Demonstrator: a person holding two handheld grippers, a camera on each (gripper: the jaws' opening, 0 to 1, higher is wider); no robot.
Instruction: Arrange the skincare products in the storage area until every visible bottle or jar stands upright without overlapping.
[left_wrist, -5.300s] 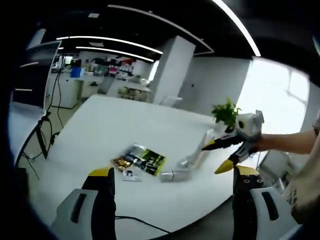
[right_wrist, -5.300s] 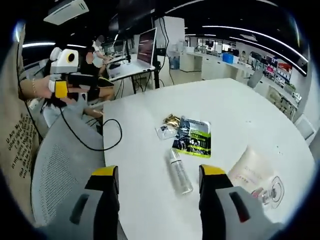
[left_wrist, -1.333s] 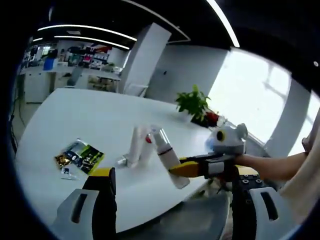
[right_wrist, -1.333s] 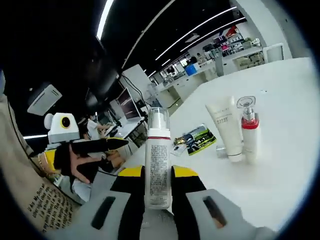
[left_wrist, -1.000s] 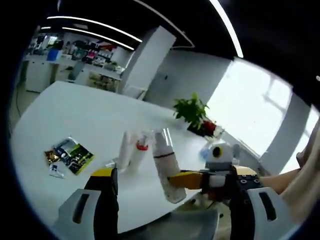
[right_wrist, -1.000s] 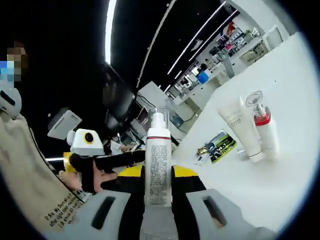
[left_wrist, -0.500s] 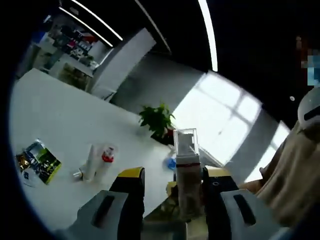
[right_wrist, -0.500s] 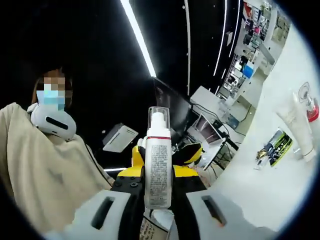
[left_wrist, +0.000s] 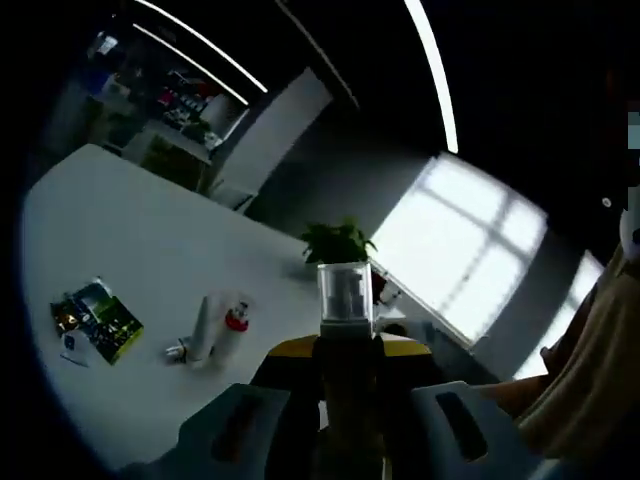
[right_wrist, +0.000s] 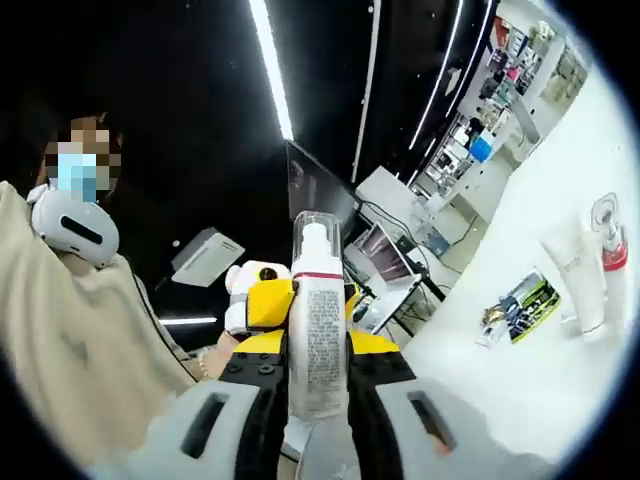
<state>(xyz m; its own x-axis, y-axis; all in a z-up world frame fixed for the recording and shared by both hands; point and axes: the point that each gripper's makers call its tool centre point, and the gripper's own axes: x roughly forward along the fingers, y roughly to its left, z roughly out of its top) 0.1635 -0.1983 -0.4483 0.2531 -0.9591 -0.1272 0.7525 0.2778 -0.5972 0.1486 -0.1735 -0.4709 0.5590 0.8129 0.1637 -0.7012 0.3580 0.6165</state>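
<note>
Both grippers pinch one pump bottle (right_wrist: 318, 330) at frame centre: the right gripper (right_wrist: 305, 375) round its body, the left gripper (left_wrist: 345, 370) too. Lower right, a tube (right_wrist: 575, 275) and red-collared bottle (right_wrist: 612, 255) stand on the worktop (right_wrist: 520, 390). An unsynchronised release mid-handover could drop the bottle.

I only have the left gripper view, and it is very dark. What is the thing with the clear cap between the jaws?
Observer: A white bottle with a red band under its cap. The right gripper view shows its printed label well lit.
Operator: Is anything else holding it?
Observer: Yes, the right gripper is shut on it, with a jaw against each side.
Operator: How does the left gripper sit from that side?
Observer: The left gripper is close behind the bottle, and its yellow tip shows just left of the bottle's body.
</note>
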